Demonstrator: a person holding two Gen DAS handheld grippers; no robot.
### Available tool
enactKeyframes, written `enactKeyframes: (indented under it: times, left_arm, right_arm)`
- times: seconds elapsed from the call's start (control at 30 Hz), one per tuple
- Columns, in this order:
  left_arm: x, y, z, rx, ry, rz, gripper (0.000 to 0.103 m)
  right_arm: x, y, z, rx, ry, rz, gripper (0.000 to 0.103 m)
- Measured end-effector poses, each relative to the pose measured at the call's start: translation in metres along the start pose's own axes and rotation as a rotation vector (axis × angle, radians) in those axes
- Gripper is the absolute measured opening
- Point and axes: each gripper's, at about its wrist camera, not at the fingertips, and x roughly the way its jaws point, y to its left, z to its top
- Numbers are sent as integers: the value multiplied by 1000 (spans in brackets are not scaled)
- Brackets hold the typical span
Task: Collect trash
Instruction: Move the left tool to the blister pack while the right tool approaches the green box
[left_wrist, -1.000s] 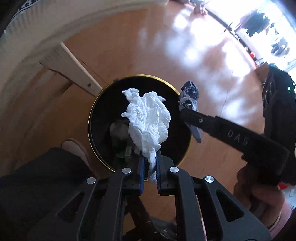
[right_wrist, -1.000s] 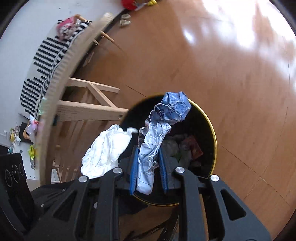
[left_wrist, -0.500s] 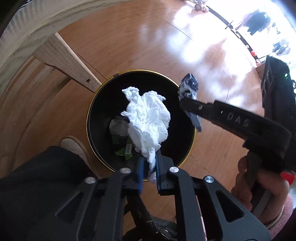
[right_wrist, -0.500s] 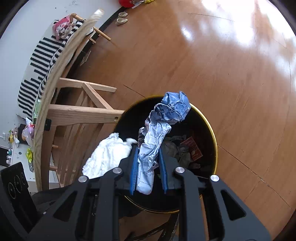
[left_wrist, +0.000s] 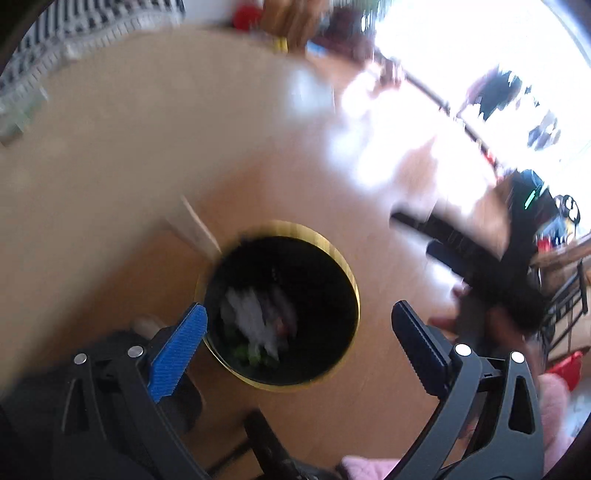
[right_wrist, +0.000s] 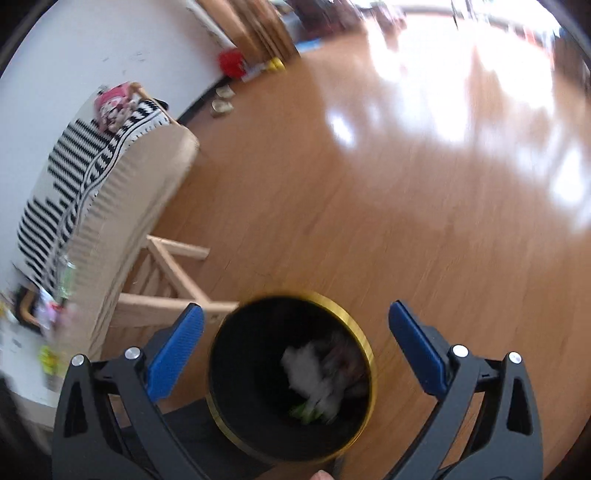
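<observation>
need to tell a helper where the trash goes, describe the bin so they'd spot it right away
Start at the wooden floor beside the pale wooden table legs. The bin stands there: round, black inside, holding crumpled white paper. Its shiny gold rim sets it apart from everything nearby.

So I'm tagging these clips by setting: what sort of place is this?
Most likely a home living area. A glossy wooden floor runs through it, a black-and-white striped throw drapes over a pale wooden-framed seat, and a black round bin with a gold rim stands on the floor holding crumpled trash.
</observation>
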Motion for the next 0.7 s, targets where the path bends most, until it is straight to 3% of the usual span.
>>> enactKeyframes:
  times: [0.13,0.23,0.27,0.4,0.57,0.7]
  left_arm:
    - [-79,51,26,-53,-204,121,97]
    - [-124,118,25,-126,-290,316,97]
    - [-136,149,20,-160,-300,395,97]
    - [-170,256,-10,-330,-255,586,97]
    - [-203,352,-46,-467,-229,709,97]
    - [-227,411,-57,-527,-232,764,97]
  right_arm:
    - [-7,57,22,-126,-55,41,97]
    - [-8,112,33,-202,-72,92,97]
    - [-8,132,34,-233,-77,112,97]
    - [-7,226,36,-370,-93,197,97]
    - [1,332,21,-528,-124,260,97]
    - [23,406,4,-613,-116,271,97]
